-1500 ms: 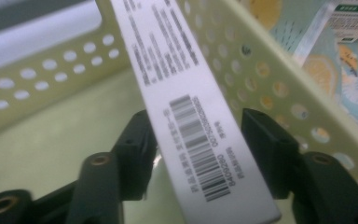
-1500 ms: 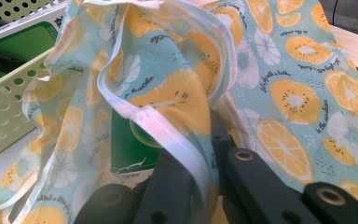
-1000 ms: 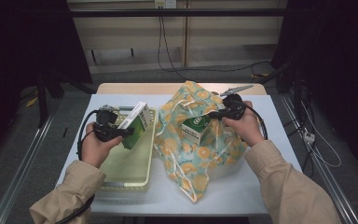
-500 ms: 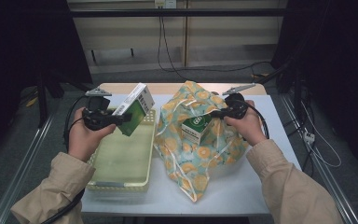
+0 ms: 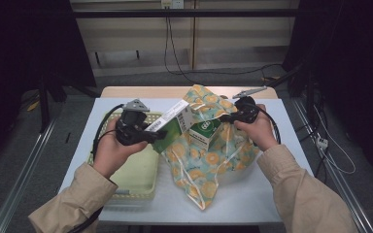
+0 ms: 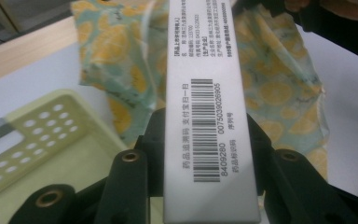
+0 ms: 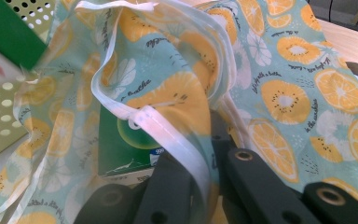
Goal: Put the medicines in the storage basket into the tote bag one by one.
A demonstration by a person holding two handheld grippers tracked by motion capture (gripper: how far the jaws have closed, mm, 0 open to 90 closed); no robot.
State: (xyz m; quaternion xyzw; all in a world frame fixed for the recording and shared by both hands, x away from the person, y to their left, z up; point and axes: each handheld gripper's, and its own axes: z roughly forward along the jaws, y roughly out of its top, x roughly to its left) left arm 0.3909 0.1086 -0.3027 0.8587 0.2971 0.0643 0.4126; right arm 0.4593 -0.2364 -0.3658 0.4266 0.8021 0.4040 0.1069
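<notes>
My left gripper [image 5: 156,134] is shut on a long green and white box [image 5: 176,121] and holds it tilted in the air, its far end at the mouth of the bag. In the left gripper view the box's white barcode side [image 6: 209,140] lies between the jaws of that gripper [image 6: 207,161]. The bag [image 5: 209,160] is teal cloth printed with orange slices. My right gripper [image 5: 229,116] is shut on its white-trimmed rim [image 7: 168,130] and holds the mouth up. A second green box [image 5: 205,130] sits inside the bag [image 7: 284,93], seen through the opening [image 7: 121,144].
A pale yellow-green perforated basket [image 5: 136,191] lies on the white table [image 5: 252,204] under my left hand, left of the bag. Its holed wall appears in the left gripper view [image 6: 51,130]. Cables run across the floor beyond the table's far edge.
My left gripper has lifted the box up out of the basket and carried it right, to the bag's mouth. The right gripper and the bag have stayed put.
</notes>
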